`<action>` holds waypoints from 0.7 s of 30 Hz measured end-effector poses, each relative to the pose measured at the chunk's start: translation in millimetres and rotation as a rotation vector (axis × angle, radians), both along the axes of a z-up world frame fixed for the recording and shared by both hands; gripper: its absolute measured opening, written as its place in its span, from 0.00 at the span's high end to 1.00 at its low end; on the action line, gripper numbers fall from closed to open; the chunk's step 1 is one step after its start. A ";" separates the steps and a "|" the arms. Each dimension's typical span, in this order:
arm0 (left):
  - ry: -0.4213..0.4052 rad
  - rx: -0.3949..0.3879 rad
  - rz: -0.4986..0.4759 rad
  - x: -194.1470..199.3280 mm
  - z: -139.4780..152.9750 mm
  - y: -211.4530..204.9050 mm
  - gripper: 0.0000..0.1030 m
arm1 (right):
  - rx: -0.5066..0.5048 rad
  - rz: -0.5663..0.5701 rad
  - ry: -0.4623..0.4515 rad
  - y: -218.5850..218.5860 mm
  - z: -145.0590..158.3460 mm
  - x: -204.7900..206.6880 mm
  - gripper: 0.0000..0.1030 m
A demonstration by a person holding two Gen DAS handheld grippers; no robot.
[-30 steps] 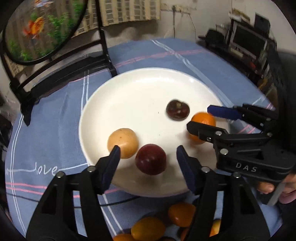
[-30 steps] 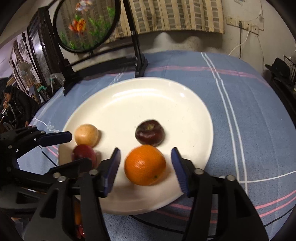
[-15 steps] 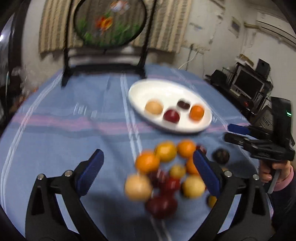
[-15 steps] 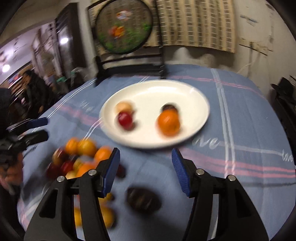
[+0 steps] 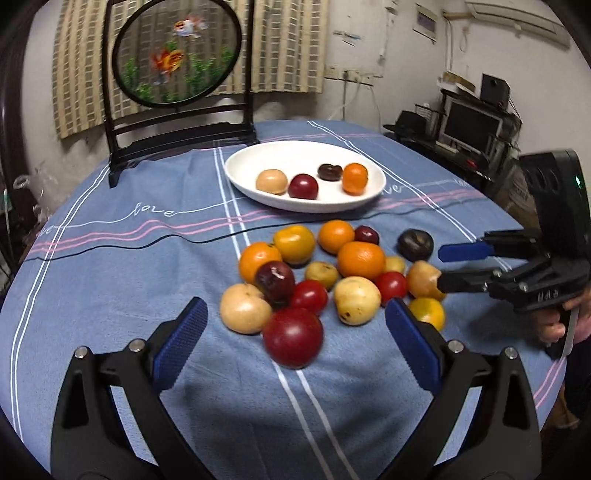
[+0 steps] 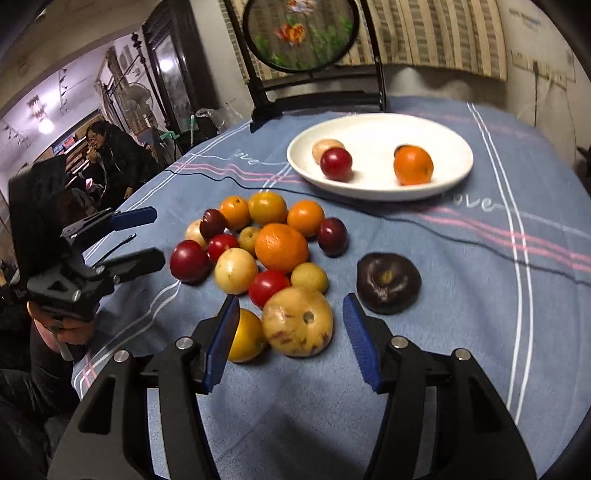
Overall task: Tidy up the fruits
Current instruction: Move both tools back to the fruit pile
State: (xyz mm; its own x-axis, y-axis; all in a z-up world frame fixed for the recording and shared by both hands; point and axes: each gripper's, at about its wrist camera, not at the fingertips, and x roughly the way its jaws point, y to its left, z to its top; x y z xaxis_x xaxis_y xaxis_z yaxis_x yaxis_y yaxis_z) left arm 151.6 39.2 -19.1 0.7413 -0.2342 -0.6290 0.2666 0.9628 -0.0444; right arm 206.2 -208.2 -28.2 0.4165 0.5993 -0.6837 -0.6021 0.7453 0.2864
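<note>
A white plate (image 5: 373, 192) (image 6: 454, 177) at the back holds a tan fruit (image 5: 272, 181), a red plum (image 5: 303, 186) (image 6: 335, 164), a dark plum (image 5: 330, 171) and an orange (image 5: 355, 178) (image 6: 412, 165). Several loose fruits lie in a pile (image 5: 332, 273) (image 6: 266, 251) on the blue cloth. My left gripper (image 5: 295, 343) is open and empty, with a big red fruit (image 5: 293, 338) between its fingers. My right gripper (image 6: 290, 341) is open and empty around a tan blotchy fruit (image 6: 299, 321). A dark fruit (image 6: 388, 282) lies just right of it.
A round fish screen on a black stand (image 5: 177, 55) (image 6: 301, 33) stands at the table's far edge. A thin black cable (image 5: 147, 240) crosses the cloth in front of the plate. A person (image 6: 110, 158) sits beyond the table on the left.
Both grippers pulled back from the plate, leaving the red plum and the orange on it, and now hover open over the pile of loose fruit.
</note>
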 end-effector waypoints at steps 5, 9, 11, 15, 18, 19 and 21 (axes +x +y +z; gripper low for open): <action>0.009 0.005 -0.024 -1.2 -2.5 -2.0 0.04 | 0.029 -0.003 0.055 -4.1 -0.8 1.4 0.43; 0.014 -0.004 -0.046 -6.9 -3.0 -4.4 0.04 | 0.016 0.000 0.059 -2.9 -3.2 1.9 0.43; 0.020 0.001 -0.051 -8.3 -4.2 -6.0 0.04 | 0.012 -0.006 0.068 -2.6 -5.7 4.0 0.43; 0.020 0.002 -0.047 -8.8 -4.3 -6.6 0.04 | 0.019 -0.016 0.092 -3.4 -9.7 9.0 0.43; 0.035 0.004 -0.038 -6.8 -6.1 -6.0 0.04 | 0.027 -0.018 0.109 -3.5 -12.1 11.8 0.43; 0.038 0.003 -0.038 -6.4 -6.1 -5.9 0.04 | 0.035 -0.017 0.117 -3.9 -12.9 13.0 0.43; 0.038 0.004 -0.039 -6.8 -6.1 -5.8 0.04 | 0.041 -0.015 0.126 -3.2 -14.2 14.1 0.43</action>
State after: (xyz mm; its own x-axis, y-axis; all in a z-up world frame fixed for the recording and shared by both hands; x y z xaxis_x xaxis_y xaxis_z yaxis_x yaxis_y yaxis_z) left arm 144.8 33.3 -25.2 0.7070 -0.2601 -0.6576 0.3023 0.9518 -0.0515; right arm 220.3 -211.4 -42.4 0.3385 0.6219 -0.7062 -0.5481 0.7403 0.3892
